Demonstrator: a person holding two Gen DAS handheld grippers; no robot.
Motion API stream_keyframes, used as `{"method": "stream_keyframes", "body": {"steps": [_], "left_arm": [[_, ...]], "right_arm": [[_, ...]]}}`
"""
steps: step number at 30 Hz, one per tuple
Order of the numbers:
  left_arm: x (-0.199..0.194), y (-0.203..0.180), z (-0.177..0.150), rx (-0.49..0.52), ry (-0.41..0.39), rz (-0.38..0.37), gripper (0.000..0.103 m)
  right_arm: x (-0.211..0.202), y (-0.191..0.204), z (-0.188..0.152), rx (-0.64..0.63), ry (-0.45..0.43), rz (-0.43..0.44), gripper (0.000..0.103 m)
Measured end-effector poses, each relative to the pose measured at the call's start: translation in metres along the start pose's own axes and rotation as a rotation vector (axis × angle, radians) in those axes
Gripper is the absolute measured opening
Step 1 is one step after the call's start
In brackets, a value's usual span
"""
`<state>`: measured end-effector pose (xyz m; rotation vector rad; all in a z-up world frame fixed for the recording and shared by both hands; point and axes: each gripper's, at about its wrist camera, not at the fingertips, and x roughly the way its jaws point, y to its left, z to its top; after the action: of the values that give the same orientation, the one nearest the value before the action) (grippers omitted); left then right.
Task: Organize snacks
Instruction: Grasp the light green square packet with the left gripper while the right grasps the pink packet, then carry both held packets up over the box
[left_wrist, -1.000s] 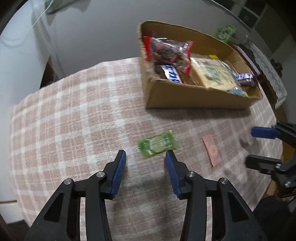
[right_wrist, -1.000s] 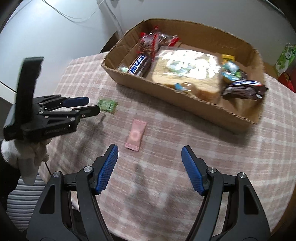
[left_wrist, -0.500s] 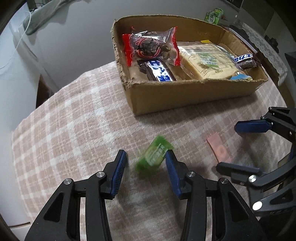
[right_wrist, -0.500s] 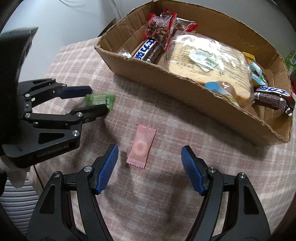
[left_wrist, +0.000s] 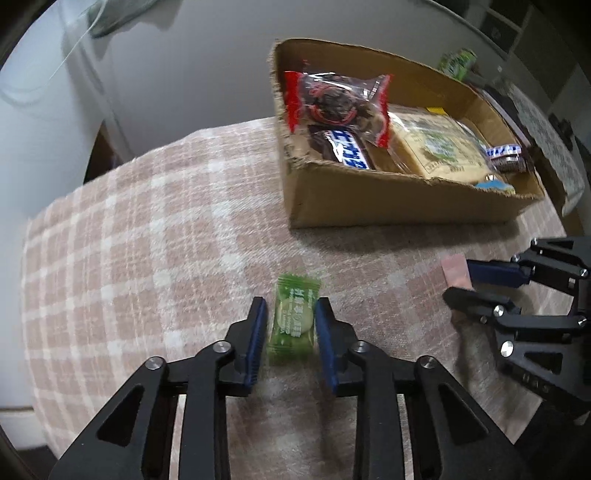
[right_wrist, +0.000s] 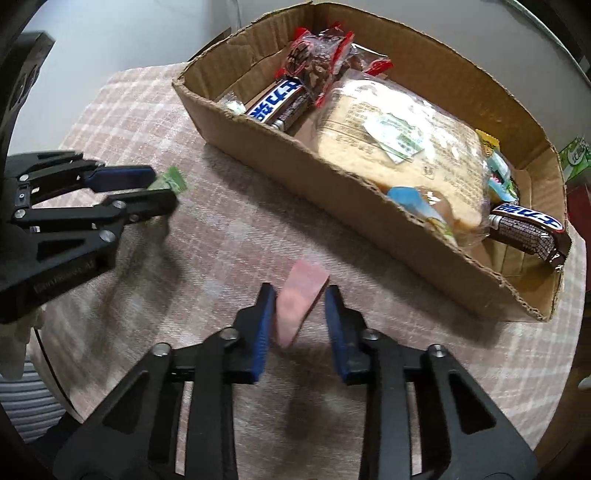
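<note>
left gripper (left_wrist: 290, 325) fingers closing on green candy (left_wrist: 294, 320); right gripper (right_wrist: 300, 316) fingers closing on pink candy (right_wrist: 299, 301). only right view shows green packet (right_wrist: 233, 107) in box (right_wrist: 369, 206) beyond.

Both tongs point steeply down, left tongs (left_wrist: 290, 325) and right tongs (right_wrist: 300, 314) closing, side by side.
</note>
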<state>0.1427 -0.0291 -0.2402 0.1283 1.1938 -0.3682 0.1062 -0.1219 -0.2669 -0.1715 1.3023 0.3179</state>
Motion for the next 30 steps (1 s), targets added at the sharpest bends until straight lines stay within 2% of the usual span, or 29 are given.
{"method": "stream_keyframes", "body": {"steps": [1, 4, 12, 23, 30], "left_arm": [[-0.001, 0.001, -0.002, -0.014, -0.001, -0.006, 0.023], [-0.003, 0.002, -0.011, -0.051, -0.011, -0.017, 0.021], [-0.006, 0.006, -0.028, -0.074, -0.023, -0.018, 0.021], [-0.015, 0.011, -0.046, -0.13, -0.04, -0.054, 0.02], [-0.036, 0.014, -0.047, -0.15, -0.062, -0.081, 0.02]], "right_arm": [[-0.001, -0.004, -0.001, 0.005, 0.001, 0.004, 0.015], [-0.002, -0.014, -0.004, 0.028, 0.001, 0.033, 0.009], [-0.008, -0.034, -0.016, 0.042, -0.015, 0.109, 0.009], [-0.013, -0.04, -0.019, 0.047, -0.029, 0.131, 0.006], [-0.038, -0.042, -0.018, 0.047, -0.066, 0.152, 0.005]]}}
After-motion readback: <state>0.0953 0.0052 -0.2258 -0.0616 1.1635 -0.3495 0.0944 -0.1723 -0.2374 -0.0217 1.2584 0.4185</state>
